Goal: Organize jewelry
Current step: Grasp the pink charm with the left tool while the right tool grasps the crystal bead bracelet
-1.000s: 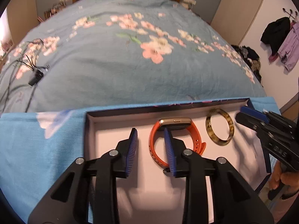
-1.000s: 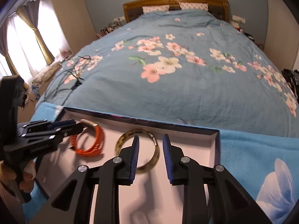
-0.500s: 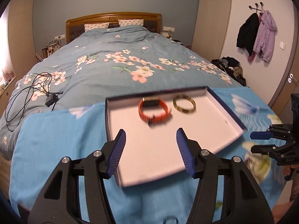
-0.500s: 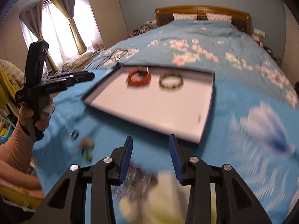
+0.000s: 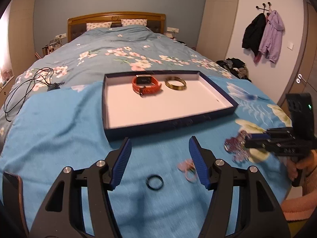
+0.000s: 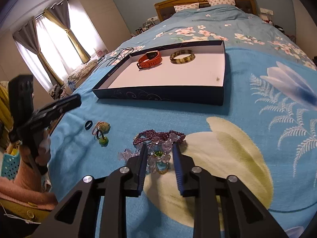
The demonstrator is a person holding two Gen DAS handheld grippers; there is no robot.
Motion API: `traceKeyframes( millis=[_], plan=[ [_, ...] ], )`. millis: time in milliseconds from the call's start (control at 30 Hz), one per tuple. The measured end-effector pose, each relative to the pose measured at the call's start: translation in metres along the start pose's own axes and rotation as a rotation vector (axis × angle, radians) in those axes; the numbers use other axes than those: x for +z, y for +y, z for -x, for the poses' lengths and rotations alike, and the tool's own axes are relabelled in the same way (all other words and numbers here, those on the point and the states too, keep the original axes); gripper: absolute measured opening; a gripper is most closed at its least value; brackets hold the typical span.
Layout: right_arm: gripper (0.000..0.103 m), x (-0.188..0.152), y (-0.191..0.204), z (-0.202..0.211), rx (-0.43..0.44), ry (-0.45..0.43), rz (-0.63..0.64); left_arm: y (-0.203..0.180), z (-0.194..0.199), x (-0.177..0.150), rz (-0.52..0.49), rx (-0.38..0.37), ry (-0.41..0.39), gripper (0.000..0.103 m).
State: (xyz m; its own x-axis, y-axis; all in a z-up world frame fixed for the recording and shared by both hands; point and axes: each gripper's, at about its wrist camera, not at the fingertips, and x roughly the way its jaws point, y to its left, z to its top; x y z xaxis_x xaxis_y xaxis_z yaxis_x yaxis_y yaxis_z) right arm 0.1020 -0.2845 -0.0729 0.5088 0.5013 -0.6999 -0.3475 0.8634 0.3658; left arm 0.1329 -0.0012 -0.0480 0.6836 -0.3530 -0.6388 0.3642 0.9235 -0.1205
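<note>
A dark blue tray (image 5: pixel 170 126) (image 6: pixel 158 96) with a white floor lies on the blue blanket. It holds an orange watch (image 5: pixel 146 84) (image 6: pixel 150 59) and a tortoiseshell bangle (image 5: pixel 175 83) (image 6: pixel 182 57). In front of the tray lie a black ring (image 5: pixel 154 181) (image 6: pixel 88 124), hair ties with flowers (image 5: pixel 187 169) (image 6: pixel 101 131) and a heap of purple beads (image 5: pixel 235 147) (image 6: pixel 158 138). My left gripper (image 5: pixel 159 163) is open above the black ring. My right gripper (image 6: pixel 160 156) is open with its fingers on either side of the bead heap.
The flowered bedspread (image 5: pixel 118 59) stretches behind the tray to the headboard (image 5: pixel 116 19). Black cables (image 5: pixel 29 83) lie at the left of the bed. Coats (image 5: pixel 263 35) hang on the right wall. A window with curtains (image 6: pixel 55 45) is at the left.
Both grippers have pulled back from the tray toward the near edge of the blanket. The left one has opened wider. The right one now sits over the bead heap.
</note>
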Motion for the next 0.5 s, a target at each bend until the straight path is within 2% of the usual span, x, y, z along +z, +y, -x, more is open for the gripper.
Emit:
traceKeyframes(
  millis=[267,500],
  plan=[
    [0.021,-0.001,0.002,0.005,0.014,-0.032,-0.019,-0.010,-0.001,-0.018,-0.021,-0.026,0.039,0.060],
    [0.021,0.007,0.013,0.020,0.031,-0.079,0.008,-0.022,-0.006,-0.025,-0.078,-0.054,0.067,0.060]
  ],
)
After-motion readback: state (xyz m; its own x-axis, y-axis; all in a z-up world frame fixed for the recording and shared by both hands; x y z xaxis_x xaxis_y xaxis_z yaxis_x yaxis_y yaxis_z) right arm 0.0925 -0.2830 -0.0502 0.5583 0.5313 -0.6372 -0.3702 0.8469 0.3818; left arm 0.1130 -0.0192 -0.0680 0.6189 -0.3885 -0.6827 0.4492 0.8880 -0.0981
